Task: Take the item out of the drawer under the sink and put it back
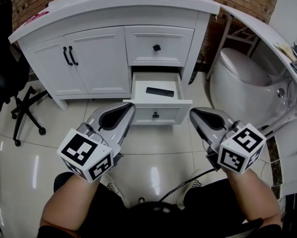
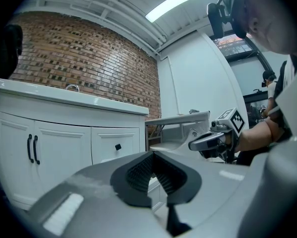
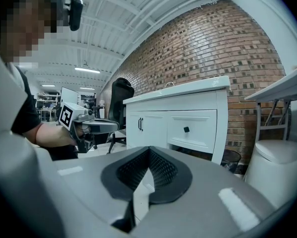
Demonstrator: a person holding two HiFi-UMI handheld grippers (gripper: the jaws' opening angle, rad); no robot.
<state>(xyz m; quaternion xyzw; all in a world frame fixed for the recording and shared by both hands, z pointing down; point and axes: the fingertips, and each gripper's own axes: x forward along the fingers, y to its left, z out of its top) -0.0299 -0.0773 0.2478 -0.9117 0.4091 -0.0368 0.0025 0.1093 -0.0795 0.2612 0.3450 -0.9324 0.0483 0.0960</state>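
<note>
The white cabinet (image 1: pixel 104 58) under the sink stands at the brick wall with its doors and upper drawer closed. Only the lower drawer (image 1: pixel 173 105) is pulled out over the floor, far enough to show its whole bottom, which I take to be for reaching in from above.

The item (image 1: pixel 160 91), flat, dark and oblong, lies on the drawer bottom about midway between the side edges, a little toward the right one. It is clear of the walls and nothing touches it. That fits two stages: the item waiting to be lifted out, or set back in with the drawer left open. Nothing here tells which.

The left tool (image 1: pixel 126 110) and right tool (image 1: pixel 195 114) are held roughly level, short of the drawer front and flanking it, well apart from the item. I read this as a resting pose. Each tool's own view shows the ribbed pads pressed together at the tips, so both are clenched on nothing.
</note>
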